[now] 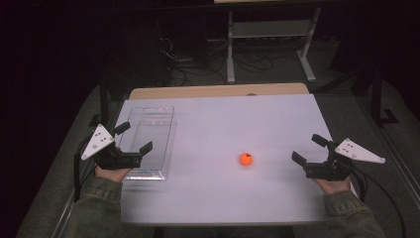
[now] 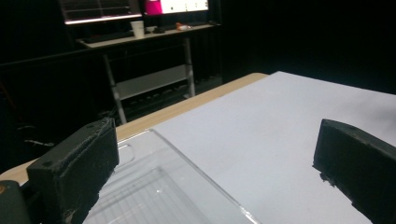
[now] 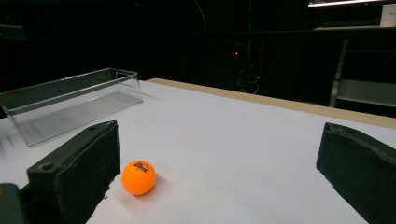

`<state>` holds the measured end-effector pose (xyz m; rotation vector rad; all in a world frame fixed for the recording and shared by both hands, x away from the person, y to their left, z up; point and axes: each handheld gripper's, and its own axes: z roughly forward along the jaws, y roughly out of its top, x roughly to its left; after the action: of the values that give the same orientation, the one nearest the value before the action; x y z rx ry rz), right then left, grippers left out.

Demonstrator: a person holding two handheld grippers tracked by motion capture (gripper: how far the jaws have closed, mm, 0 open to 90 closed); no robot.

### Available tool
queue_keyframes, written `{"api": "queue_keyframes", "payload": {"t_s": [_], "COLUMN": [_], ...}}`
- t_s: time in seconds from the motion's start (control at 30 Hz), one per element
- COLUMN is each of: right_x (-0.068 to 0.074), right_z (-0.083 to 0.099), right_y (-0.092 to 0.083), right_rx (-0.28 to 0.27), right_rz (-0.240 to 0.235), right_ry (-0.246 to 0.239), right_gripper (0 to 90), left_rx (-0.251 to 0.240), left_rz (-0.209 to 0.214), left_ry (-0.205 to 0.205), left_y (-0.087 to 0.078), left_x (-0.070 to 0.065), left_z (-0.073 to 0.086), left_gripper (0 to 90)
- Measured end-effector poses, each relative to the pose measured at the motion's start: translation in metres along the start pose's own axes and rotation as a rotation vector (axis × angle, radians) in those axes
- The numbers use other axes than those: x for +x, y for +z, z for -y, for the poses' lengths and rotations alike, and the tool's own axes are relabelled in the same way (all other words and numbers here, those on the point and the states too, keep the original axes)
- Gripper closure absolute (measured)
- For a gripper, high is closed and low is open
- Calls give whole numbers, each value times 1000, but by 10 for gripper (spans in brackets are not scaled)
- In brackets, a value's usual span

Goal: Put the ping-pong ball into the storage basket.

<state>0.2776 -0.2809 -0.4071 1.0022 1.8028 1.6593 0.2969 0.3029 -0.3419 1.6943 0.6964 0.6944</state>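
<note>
The clear plastic box (image 1: 148, 140) serves as the landmark: it lies lengthwise on the left part of the white worktop (image 1: 223, 198), running from near the far edge toward the person.

At the near end of that box, the left gripper (image 1: 133, 138) hangs in the person's left hand (image 1: 113, 173). Its jaws stand wide apart with nothing between them; one is over the box's near half, the other at the box's outer left side. In the left gripper view the box's rim (image 2: 196, 170) passes under the gap between the jaws, with bare worktop to the right of it.

To the right of the box, well apart from it and level with its near end, an orange ball (image 1: 245, 158) rests alone on the worktop. In the right gripper view the ball (image 3: 138, 177) sits just beside the inner face of the jaw at that view's left, not touching it, and the box (image 3: 70, 100) stands farther off behind it.

Farther right again, on the far side of the ball from the box, the right gripper (image 1: 309, 149) is held in the person's right hand (image 1: 334, 184) near the worktop's right edge. Its jaws are also spread wide and grip nothing; they point toward the ball, which lies near them but clear of them.
</note>
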Motion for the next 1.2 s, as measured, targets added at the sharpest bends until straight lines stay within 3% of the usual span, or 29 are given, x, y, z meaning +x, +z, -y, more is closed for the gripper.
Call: {"api": "queue_keyframes", "payload": {"t_s": [0.43,1.2], "right_x": [0,0], "right_z": [0,0], "right_y": [0,-2], "right_rx": [0,-2], "right_rz": [6,4], "right_ry": [0,-2], "right_gripper": [0,0], "left_rx": [51,101], "left_rz": [75,156], "left_ry": [60,103], "left_y": [22,56], "left_x": [-13,-30], "left_z": [-18,-33], "left_gripper": [0,0]}}
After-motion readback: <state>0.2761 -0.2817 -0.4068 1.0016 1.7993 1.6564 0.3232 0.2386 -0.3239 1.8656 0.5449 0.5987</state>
